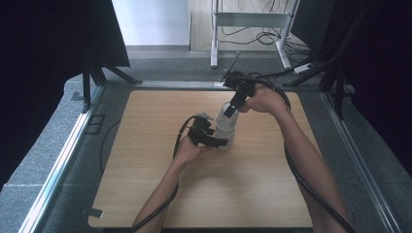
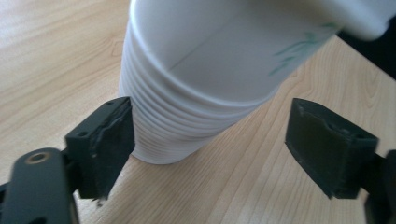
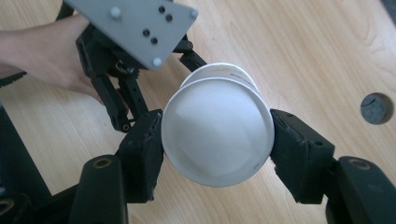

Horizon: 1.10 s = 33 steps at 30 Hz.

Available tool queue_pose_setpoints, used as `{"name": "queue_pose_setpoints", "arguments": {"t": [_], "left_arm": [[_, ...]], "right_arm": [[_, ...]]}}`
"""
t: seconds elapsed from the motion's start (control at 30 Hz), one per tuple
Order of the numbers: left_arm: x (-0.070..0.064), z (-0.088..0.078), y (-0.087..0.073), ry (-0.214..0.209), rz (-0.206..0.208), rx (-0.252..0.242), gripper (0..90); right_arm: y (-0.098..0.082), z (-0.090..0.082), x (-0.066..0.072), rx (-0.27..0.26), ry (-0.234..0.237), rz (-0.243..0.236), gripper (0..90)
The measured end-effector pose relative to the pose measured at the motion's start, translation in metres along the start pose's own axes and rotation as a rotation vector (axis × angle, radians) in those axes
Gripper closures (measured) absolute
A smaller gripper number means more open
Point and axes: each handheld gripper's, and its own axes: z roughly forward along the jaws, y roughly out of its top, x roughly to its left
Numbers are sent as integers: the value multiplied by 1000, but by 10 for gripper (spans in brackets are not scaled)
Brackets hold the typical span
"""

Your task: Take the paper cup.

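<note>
Cups (image 1: pixel 225 127), white nested stack w/ green print: right gripper (image 3: pixel 217 144) clamps top, left gripper (image 2: pixel 210 140) released.

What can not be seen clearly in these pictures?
- Number of cups in the stack of paper cups: top cut off by the left gripper view's edge.
- Green print: partly cut off there.
- Stack's base: hidden by the top cup in the right claw.
- Left claw contact: too small in the high view.

1. Your forearms are bare, with no sleeves.
2. Your left gripper (image 2: pixel 210 144) is black, its pads (image 2: pixel 109 140) blocky and scuffed; its grey three-cornered plate (image 3: pixel 135 25) carries dark and pale screws.
3. Your right gripper (image 3: pixel 217 149) is black too, trailing a thick black cable (image 1: pixel 311 189) toward 6 o'clock.
</note>
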Motion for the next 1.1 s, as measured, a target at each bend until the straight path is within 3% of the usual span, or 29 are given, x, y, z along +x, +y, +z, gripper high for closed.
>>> {"name": "queue_pose_setpoints", "arguments": {"t": [0.07, 0.23, 0.4, 0.57, 0.83, 1.1], "left_arm": [[-3, -2, 1, 28, 24, 11, 143], [-6, -12, 2, 48, 38, 3, 140], [-7, -20, 2, 53, 53, -6, 137], [-14, -29, -1, 54, 95, 5, 120], [-21, -38, -8, 40, 144, 11, 78], [-27, -51, -19, -9, 176, 9, 59]], "right_arm": [[-1, -6, 1, -21, -3, -8, 378], [-8, -20, 5, -69, -23, -14, 378], [-15, -31, 8, -97, -35, -22, 378], [-23, -42, 17, -129, -43, -37, 377], [-39, -44, 34, -165, -38, -67, 377], [-58, -45, 44, -203, -22, -89, 376]]}}
